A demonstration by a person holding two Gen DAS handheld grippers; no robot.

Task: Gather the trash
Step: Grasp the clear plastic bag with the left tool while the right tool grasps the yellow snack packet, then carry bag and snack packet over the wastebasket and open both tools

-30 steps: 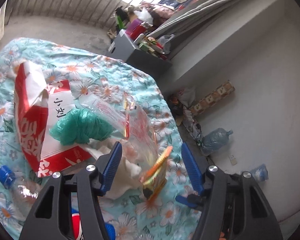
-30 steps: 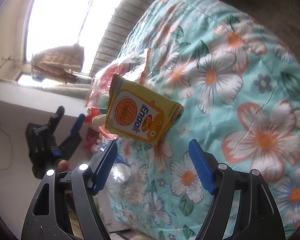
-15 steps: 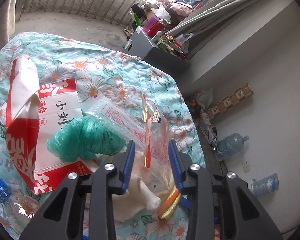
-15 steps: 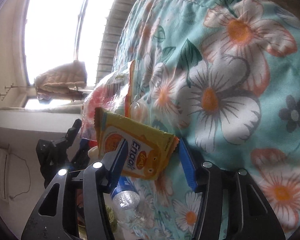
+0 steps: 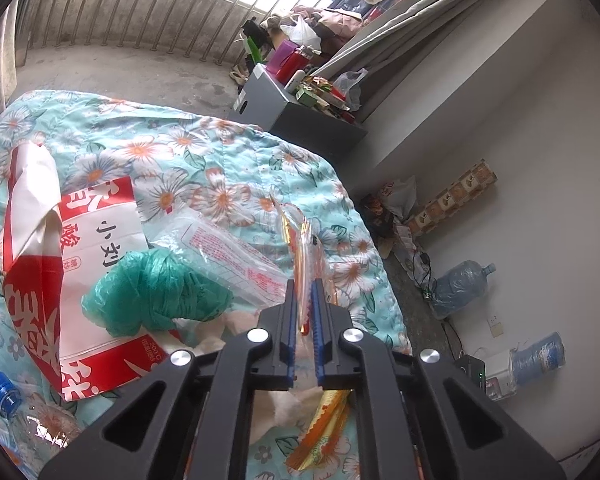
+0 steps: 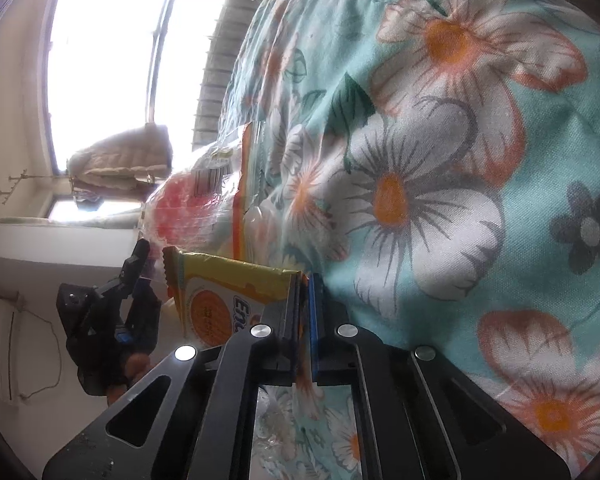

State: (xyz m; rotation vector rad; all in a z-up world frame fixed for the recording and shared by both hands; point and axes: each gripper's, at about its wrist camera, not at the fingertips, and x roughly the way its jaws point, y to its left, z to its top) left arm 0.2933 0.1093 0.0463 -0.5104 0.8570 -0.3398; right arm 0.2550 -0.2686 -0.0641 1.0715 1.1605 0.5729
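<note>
On the floral quilt (image 5: 204,160) lies a pile of trash. My left gripper (image 5: 304,286) is shut on the upright edge of a clear plastic bag (image 5: 236,252) with red print, its jaws closing to a thin pinch. Left of it sit a crumpled green bag (image 5: 156,292) and a red-and-white paper bag (image 5: 80,248). In the right wrist view my right gripper (image 6: 305,280) is shut on the corner of a yellow snack packet (image 6: 228,292), its jaws closing tight too. The same packet (image 5: 324,432) shows below my left fingers. The left gripper (image 6: 140,258) appears at the left, on the clear bag (image 6: 204,200).
A plastic bottle with a blue cap (image 5: 4,396) lies at the quilt's near left, and white tissue (image 5: 284,404) under the left gripper. Beyond the bed's right edge the floor holds water jugs (image 5: 460,288) and litter. A grey box (image 5: 292,116) piled with clutter stands at the far side.
Both grippers went from wide open to shut. The left moved forward and closed on the clear bag's edge; the right sank toward the quilt and closed on the snack packet's corner.
</note>
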